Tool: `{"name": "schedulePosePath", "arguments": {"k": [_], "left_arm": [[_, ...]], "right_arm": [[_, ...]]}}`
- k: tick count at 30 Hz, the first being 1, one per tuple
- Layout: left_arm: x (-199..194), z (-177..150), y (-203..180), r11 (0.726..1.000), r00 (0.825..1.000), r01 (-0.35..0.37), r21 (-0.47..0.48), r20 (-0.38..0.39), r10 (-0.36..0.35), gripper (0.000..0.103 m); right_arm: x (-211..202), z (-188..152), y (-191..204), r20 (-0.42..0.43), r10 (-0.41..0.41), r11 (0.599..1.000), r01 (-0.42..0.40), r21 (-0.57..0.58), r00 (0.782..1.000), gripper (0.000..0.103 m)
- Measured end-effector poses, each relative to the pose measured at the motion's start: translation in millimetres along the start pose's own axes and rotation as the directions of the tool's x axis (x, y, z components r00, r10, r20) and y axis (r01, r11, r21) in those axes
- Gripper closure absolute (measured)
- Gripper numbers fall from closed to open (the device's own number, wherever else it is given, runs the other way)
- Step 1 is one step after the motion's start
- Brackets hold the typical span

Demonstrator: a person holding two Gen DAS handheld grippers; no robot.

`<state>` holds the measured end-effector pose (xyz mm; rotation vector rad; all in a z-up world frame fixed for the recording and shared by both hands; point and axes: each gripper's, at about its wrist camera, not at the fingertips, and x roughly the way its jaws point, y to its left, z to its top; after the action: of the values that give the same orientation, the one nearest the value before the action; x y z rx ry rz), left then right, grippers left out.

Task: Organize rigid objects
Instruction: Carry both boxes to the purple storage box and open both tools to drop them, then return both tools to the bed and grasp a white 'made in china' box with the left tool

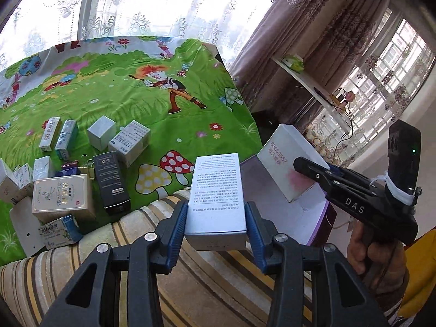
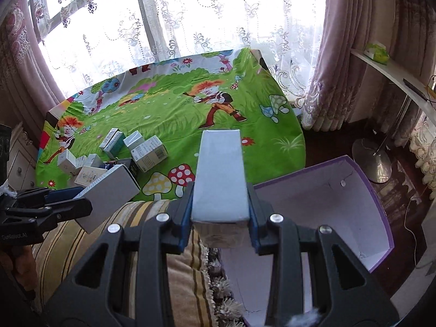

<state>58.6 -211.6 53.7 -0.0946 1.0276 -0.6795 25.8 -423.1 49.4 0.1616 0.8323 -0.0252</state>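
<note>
My left gripper (image 1: pixel 216 226) is shut on a white box with printed text (image 1: pixel 215 185), held upright over a striped cushion edge. My right gripper (image 2: pixel 220 212) is shut on a plain white box (image 2: pixel 220 169); in the left wrist view this box (image 1: pixel 286 160) shows a red number and hangs over the open purple-rimmed carton (image 2: pixel 340 204). The right gripper (image 1: pixel 309 167) appears at the right of the left wrist view, in a person's hand. The left gripper (image 2: pixel 81 200) with its box (image 2: pixel 111 190) appears at the left of the right wrist view. Several small boxes (image 1: pixel 68 169) lie on the green cartoon cloth (image 1: pixel 163 103).
A striped cushion (image 1: pixel 190 286) runs along the near side of the cloth. The purple carton (image 1: pixel 318 212) stands right of it on the floor. A lamp base (image 2: pixel 372 160), cables and a white shelf (image 2: pixel 395 73) are at the right; lace curtains hang behind.
</note>
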Motion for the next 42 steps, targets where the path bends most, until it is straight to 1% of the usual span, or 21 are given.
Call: {"name": "schedulePosePath", "arguments": {"k": [3,7,10,14,15,16,17,18,19,20,21,30,33,37,42], "left_arm": [[23.5,1.4,-21.5,0.999,0.998,0.029,0.03,-0.051,-0.028,0.059],[51.7,2.7,-43.0,0.997,0.993,0.056,0.05,-0.109,-0.05,0.059],[67.9,3.0,-55.0,0.996,0.989,0.072,0.061,-0.135,-0.063,0.059],[81.2,3.5,-64.1,0.993,0.985,0.093,0.068,-0.152,-0.081,0.059],[84.2,4.5,-64.6,0.993,0.984,0.095,0.067,-0.157,-0.084,0.057],[86.7,5.1,-64.7,0.993,0.982,0.097,0.067,-0.168,-0.084,0.056],[88.1,5.1,-64.4,0.993,0.981,0.095,0.068,-0.175,-0.082,0.052],[87.9,4.6,-63.5,0.993,0.981,0.095,0.066,-0.174,-0.082,0.047],[86.6,4.9,-62.5,0.993,0.981,0.099,0.061,-0.171,-0.087,0.044],[84.6,5.6,-61.0,0.993,0.982,0.101,0.054,-0.168,-0.09,0.041],[82.1,6.0,-59.6,0.994,0.983,0.1,0.05,-0.161,-0.09,0.041],[48.9,5.6,-48.6,0.996,0.996,0.057,0.067,-0.067,-0.052,0.041],[37.2,6.1,-43.9,0.996,0.999,0.027,0.079,-0.03,-0.025,0.041],[18.3,7.9,-36.7,0.996,0.999,-0.009,0.092,0.033,0.006,0.041],[-4.7,8.9,-20.6,0.995,0.993,-0.064,0.077,0.102,0.056,0.041]], "right_arm": [[-1.0,-12.5,-24.6,-0.01,-0.051,0.998,0.052,0.045,0.999,0.065],[-3.2,-23.2,-48.9,-0.021,-0.086,0.991,0.088,0.104,0.996,0.065],[-7.1,-27.8,-61.7,-0.019,-0.102,0.986,0.103,0.134,0.995,0.065],[-7.8,-27.6,-66.9,-0.022,-0.117,0.983,0.119,0.142,0.993,0.065],[-7.4,-28.0,-68.3,-0.025,-0.119,0.982,0.122,0.146,0.993,0.064],[-7.3,-27.8,-69.5,-0.027,-0.121,0.981,0.124,0.15,0.992,0.06],[-5.9,-27.5,-70.1,-0.029,-0.12,0.98,0.123,0.154,0.992,0.056],[-5.2,-27.2,-70.6,-0.028,-0.117,0.98,0.119,0.161,0.993,0.044],[-5.5,-27.0,-71.0,-0.024,-0.111,0.979,0.114,0.169,0.993,0.031],[-5.7,-27.1,-71.2,-0.022,-0.104,0.979,0.107,0.175,0.994,0.027],[-5.9,-26.8,-70.4,-0.022,-0.098,0.979,0.1,0.177,0.995,0.025],[-0.8,-22.9,-41.3,-0.04,-0.042,0.991,0.046,0.122,0.998,0.025],[1.3,-20.8,-28.7,-0.046,-0.028,0.995,0.032,0.09,0.999,0.025],[1.2,-16.9,-14.6,-0.047,-0.015,0.998,0.018,0.063,0.999,0.025],[-1.7,-12.1,2.8,-0.045,-0.003,1.0,0.004,0.02,0.999,0.024]]}}
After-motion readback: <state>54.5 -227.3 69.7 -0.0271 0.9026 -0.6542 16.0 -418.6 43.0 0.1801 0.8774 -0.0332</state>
